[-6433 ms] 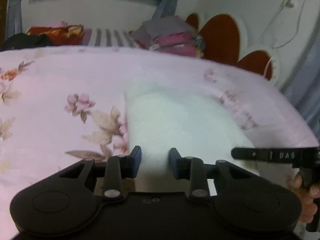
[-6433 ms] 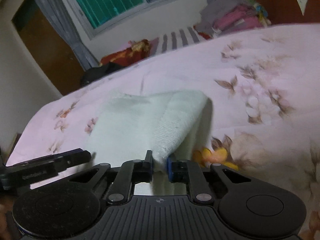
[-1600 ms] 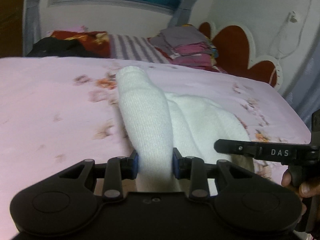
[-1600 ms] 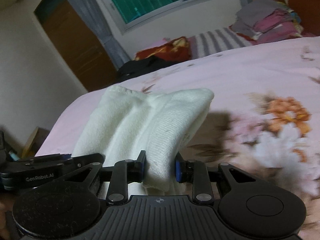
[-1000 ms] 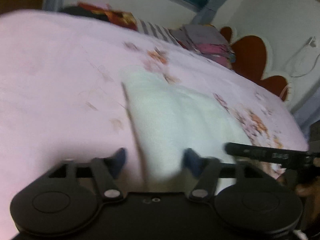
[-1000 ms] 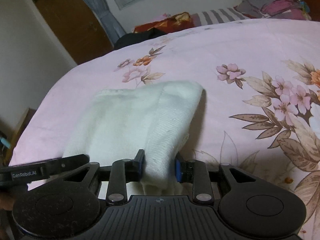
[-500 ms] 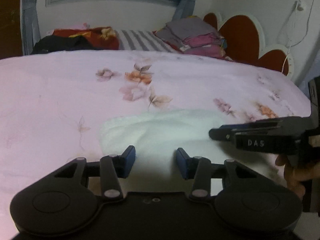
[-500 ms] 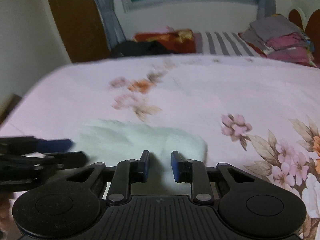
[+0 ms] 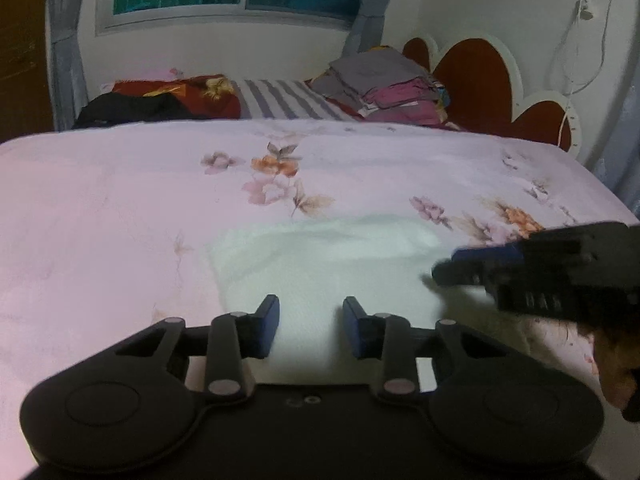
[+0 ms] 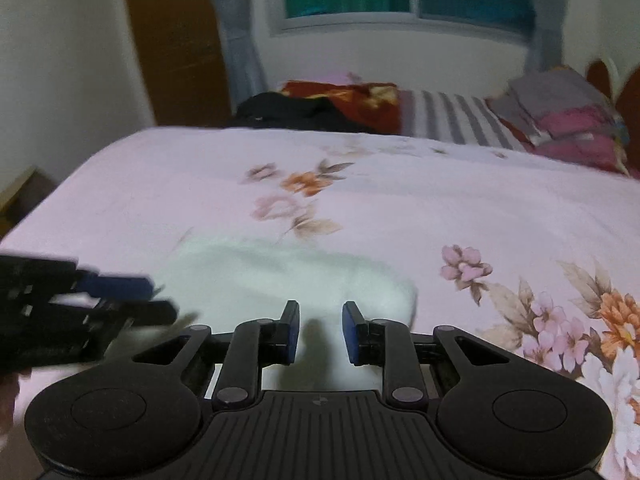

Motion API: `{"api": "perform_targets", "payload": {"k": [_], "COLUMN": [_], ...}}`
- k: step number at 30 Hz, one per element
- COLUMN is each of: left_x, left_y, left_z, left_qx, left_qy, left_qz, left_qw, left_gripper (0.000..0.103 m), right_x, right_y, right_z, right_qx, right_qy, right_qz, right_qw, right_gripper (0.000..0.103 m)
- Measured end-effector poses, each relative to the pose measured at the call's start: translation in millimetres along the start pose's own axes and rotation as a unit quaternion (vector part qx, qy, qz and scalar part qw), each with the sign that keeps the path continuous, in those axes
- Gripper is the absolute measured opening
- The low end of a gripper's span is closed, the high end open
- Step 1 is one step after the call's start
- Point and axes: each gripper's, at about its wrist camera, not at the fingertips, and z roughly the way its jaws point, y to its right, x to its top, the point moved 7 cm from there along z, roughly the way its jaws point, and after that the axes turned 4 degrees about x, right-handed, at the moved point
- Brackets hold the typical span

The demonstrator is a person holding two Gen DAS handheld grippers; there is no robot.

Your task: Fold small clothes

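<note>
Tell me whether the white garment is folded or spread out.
Folded: the white garment lies flat on the bedspread as a compact, thick rectangle with a rounded doubled edge.

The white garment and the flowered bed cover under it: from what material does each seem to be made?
The white garment looks like a soft, matte knit or fleece, perhaps cotton; its edges are fuzzy and it lies in thick, rounded folds, though blur hides the weave. The bed cover looks like thin, smooth woven fabric, pale pink with printed flowers, lying flat with only faint creases. The exact fibre cannot be told.
</note>
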Motion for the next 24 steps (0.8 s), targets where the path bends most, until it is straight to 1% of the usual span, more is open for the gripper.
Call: {"api": "perform_targets", "payload": {"k": [2, 4, 6, 8, 10, 11, 13, 15, 16, 17, 18, 19, 20, 22, 24], "left_x": [-6, -9, -10, -8, -11, -16, -28, -41, -46, -50, -53, -55, -58, -67, -81], "left_y": [1, 1, 1, 3, 6, 9, 16, 21, 22, 22, 21, 21, 20, 22, 25], "left_z": [4, 7, 6, -5, -20, -27, -34, -36, -35, -34, -35, -38, -45, -58, -69], "left_qx": [0.005, 0.013, 0.019, 0.019, 0.018, 0.019, 0.023, 0.040, 0.049, 0.061, 0.071, 0.071, 0.068, 0.075, 0.074], "left_qy": [-0.005, -0.005, -0.004, 0.003, 0.013, 0.015, 0.013, 0.011, 0.009, 0.008, 0.006, 0.005, 0.008, 0.012, 0.012], "left_qz": [-0.001, 0.003, 0.006, 0.004, 0.003, 0.001, 0.004, 0.015, 0.018, 0.021, 0.023, 0.018, 0.011, 0.013, 0.005], "left_qw": [1.0000, 0.9999, 0.9998, 0.9998, 0.9997, 0.9997, 0.9996, 0.9990, 0.9986, 0.9979, 0.9972, 0.9973, 0.9976, 0.9970, 0.9972], "left_gripper": [0.033, 0.034, 0.034, 0.033, 0.033, 0.033, 0.033, 0.033, 0.034, 0.036, 0.036, 0.035, 0.034, 0.034, 0.034], "right_x": [-14, -26, -30, -27, -23, -23, -30, -42, -48, -53, -55, -55, -53, -49, -53], "right_y": [-8, -8, -3, 1, -1, -4, -8, -12, -10, -3, 4, 8, 8, 0, -11], "right_z": [2, 11, 16, 15, 7, -1, -12, -16, -17, -13, -10, -10, -14, -33, -51], "right_qx": [0.002, -0.025, -0.031, -0.036, -0.025, -0.015, -0.005, -0.001, -0.013, -0.027, -0.024, -0.019, -0.021, -0.016, 0.003], "right_qy": [-0.019, -0.036, -0.031, -0.034, -0.027, -0.021, -0.023, -0.026, -0.030, -0.037, -0.037, -0.035, -0.033, -0.010, 0.002], "right_qz": [-0.016, -0.042, -0.037, -0.026, -0.018, -0.023, -0.037, -0.054, -0.063, -0.059, -0.039, -0.022, -0.018, -0.029, -0.035], "right_qw": [1.000, 0.998, 0.998, 0.998, 0.999, 0.999, 0.999, 0.998, 0.997, 0.997, 0.998, 0.999, 0.999, 0.999, 0.999], "right_gripper": [0.024, 0.024, 0.024, 0.025, 0.025, 0.025, 0.025, 0.025, 0.025, 0.025, 0.025, 0.025, 0.025, 0.025, 0.025]}}
